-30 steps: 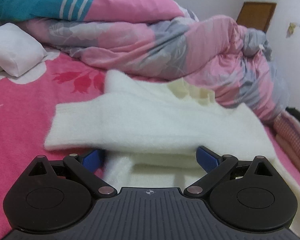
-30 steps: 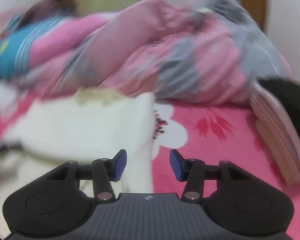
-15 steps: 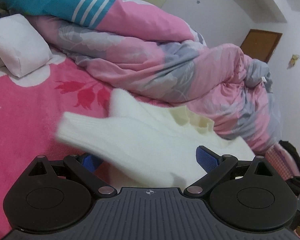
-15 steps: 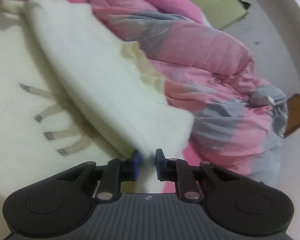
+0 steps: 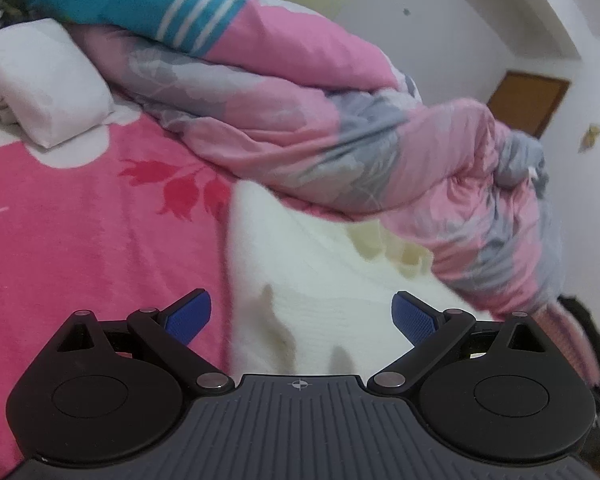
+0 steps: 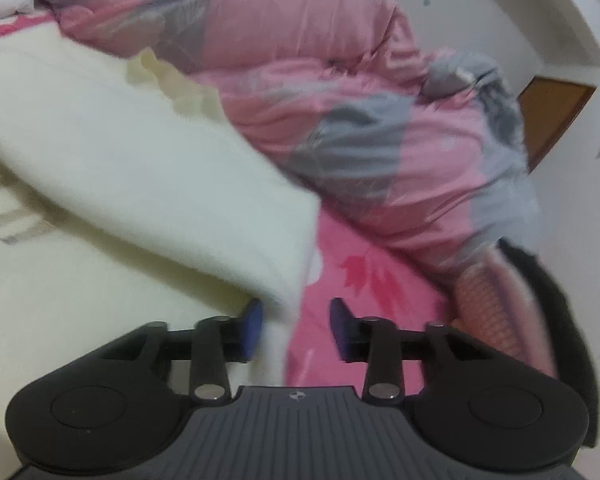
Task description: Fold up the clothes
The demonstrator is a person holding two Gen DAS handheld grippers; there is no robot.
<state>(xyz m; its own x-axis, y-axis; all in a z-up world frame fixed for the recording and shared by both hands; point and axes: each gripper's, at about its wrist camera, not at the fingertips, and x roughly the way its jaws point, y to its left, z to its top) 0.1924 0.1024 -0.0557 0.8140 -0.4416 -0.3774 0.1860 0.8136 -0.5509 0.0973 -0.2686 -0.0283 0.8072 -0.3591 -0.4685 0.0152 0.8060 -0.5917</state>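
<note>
Sweater (image 5: 324, 292): white knit, flat on the pink bedspread (image 5: 80, 240) for folding, its far edge touching the rumpled duvet (image 5: 320, 128) at 12 o'clock.
Sleeve (image 6: 148, 168): laid across the body from 10 o'clock, cuff ending by the right gripper (image 6: 296, 328).
Right gripper: jaws just opened; cuff between them, unpinched, apparently released.
Left gripper (image 5: 300, 314): spread wide over the hem, holding nothing.
Pillow (image 5: 48, 80): well clear at 10 o'clock.

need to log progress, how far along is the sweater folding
Early on. Done: one sleeve lies folded across the white sweater on the pink blanket. In hand: the right tongs have just been opening, the cuff loose between them; the left tongs are open. Left: remaining folds.
</note>
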